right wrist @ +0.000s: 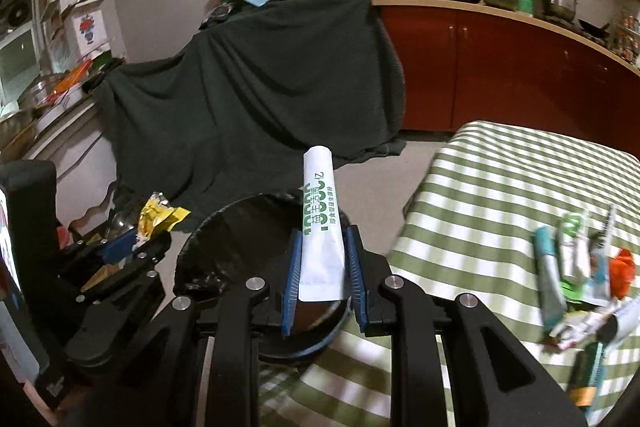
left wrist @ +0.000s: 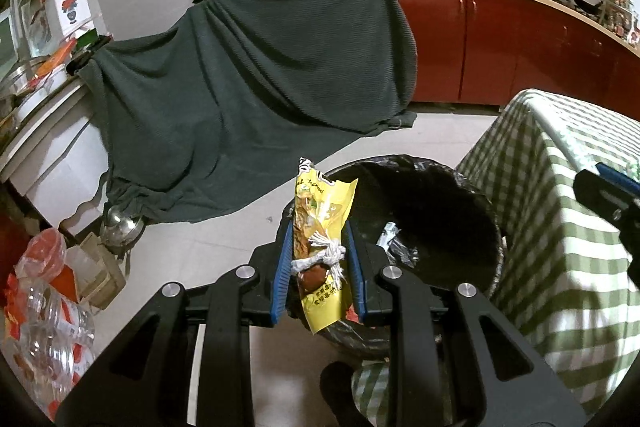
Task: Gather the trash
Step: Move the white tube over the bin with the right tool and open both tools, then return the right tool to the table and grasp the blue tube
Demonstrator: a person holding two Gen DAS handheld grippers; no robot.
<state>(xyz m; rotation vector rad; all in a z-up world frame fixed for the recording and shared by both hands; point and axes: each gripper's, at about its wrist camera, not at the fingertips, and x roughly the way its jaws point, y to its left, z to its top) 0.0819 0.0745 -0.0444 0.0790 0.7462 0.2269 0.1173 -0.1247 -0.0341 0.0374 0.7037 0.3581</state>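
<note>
Both grippers are loaded: the left gripper [left wrist: 318, 259] fingers pinch a yellow wrapper [left wrist: 320, 227], the right gripper [right wrist: 323, 271] fingers clamp a white tube [right wrist: 322, 227]. Both stand upright over the bin [left wrist: 472, 203], left nearer, so dropping looks next.

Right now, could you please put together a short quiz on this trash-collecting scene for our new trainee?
1. True or false: the left gripper is empty.
2. What does the right gripper hold? A) a bottle B) a white tube with green print C) a spoon
3. Fill in: the trash bin is lined with a ____ bag.

Key:
1. False; it is shut on a yellow snack wrapper, held at the bin's near rim.
2. B; the white tube sits upright between the gripper's fingers, in front of the bin.
3. Black. More trash lies on the green-checked tablecloth.
</note>
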